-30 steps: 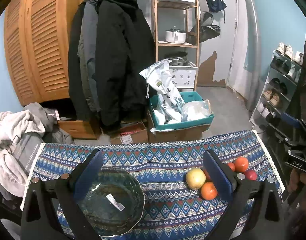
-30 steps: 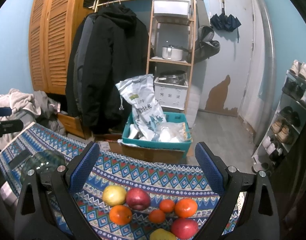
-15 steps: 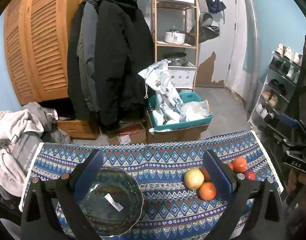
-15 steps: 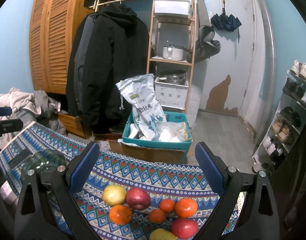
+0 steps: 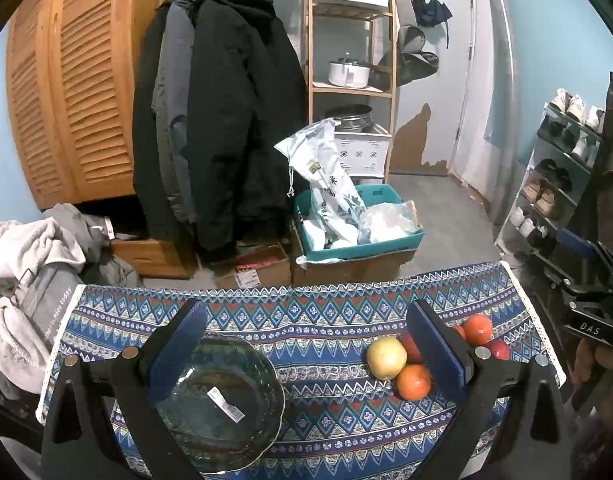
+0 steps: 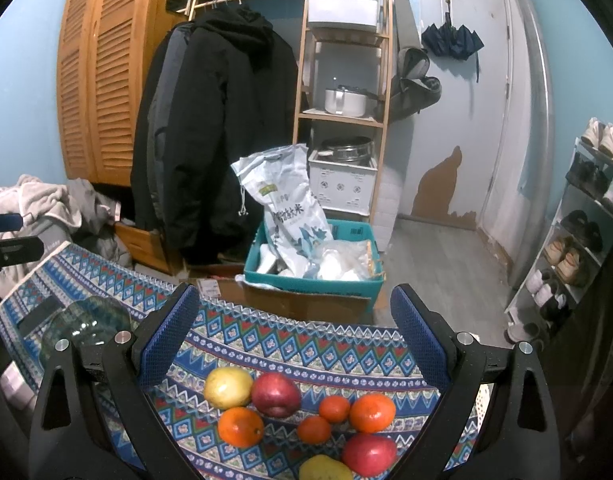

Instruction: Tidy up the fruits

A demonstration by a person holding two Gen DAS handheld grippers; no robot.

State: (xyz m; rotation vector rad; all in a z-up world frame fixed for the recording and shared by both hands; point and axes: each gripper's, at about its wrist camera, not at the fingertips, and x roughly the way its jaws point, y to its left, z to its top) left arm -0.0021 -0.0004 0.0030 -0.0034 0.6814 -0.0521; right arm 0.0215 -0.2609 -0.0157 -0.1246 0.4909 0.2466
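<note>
A dark green glass bowl (image 5: 220,398) sits empty on the patterned tablecloth (image 5: 326,316), under my open left gripper (image 5: 306,340). To its right lie a yellow apple (image 5: 386,357), an orange (image 5: 413,382) and more fruit partly hidden by the right finger. In the right wrist view my open right gripper (image 6: 294,332) hovers above the fruit pile: a yellow apple (image 6: 227,388), a red apple (image 6: 275,395), several oranges (image 6: 240,426), another red apple (image 6: 368,454). The bowl (image 6: 86,322) shows at the left.
Beyond the table's far edge stand a teal bin (image 5: 358,236) with bags on cardboard boxes, hanging coats (image 5: 226,120), a wooden shelf (image 5: 350,80) and a shoe rack (image 5: 554,184). A pile of clothes (image 5: 30,272) lies at the left.
The left wrist view has shifted slightly; the bowl and fruit sit a little lower and to the left. The right gripper has barely moved. Both grippers stay open.
</note>
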